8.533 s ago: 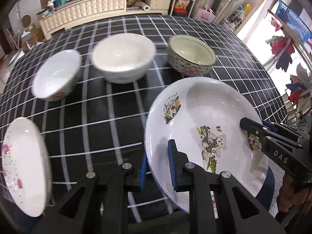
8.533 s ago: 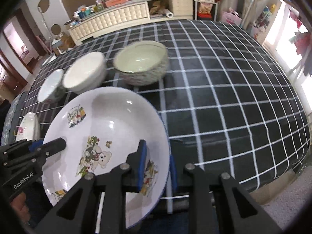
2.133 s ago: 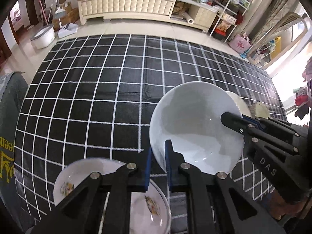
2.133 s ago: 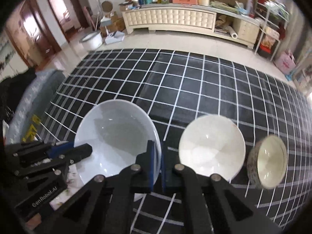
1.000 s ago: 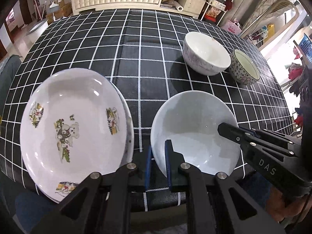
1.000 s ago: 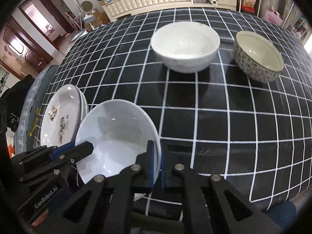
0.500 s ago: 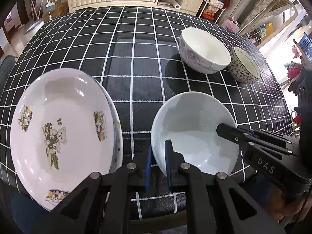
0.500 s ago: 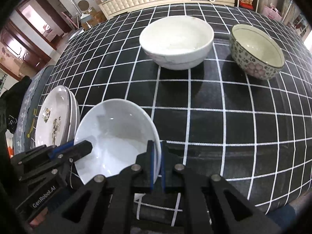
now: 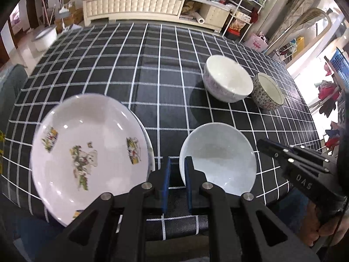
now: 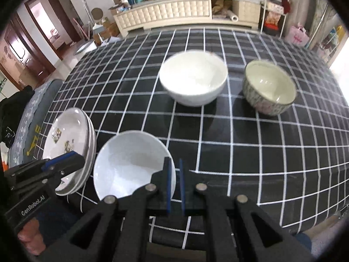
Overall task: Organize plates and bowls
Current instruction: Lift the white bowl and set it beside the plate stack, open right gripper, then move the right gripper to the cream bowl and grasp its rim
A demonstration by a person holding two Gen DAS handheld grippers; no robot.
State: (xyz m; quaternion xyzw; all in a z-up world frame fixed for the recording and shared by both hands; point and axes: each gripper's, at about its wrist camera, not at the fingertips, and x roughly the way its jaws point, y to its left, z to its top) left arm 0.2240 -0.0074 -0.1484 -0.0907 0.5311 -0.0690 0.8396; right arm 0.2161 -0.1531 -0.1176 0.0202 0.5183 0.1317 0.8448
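The shallow, plain pale-blue-white ceramic bowl (image 9: 218,159) sits on the black tablecloth with its white grid (image 9: 152,65), its near rim caught from both sides. The left gripper (image 9: 176,175) has slackened: a gap shows between its blue pads, with the bowl's rim at the inner finger only. The right gripper (image 10: 173,184) likewise stands slightly parted, the rim against its left pad, so I judge the bowl just set down and let go. Left of the left fingers lies the stack of white cartoon-printed plates (image 9: 87,144), kept separate from bowls. Ahead of the fingers, well apart, wait the deep white bowl (image 10: 193,80) and the flower-patterned bowl (image 10: 269,90), likely nesting partners.
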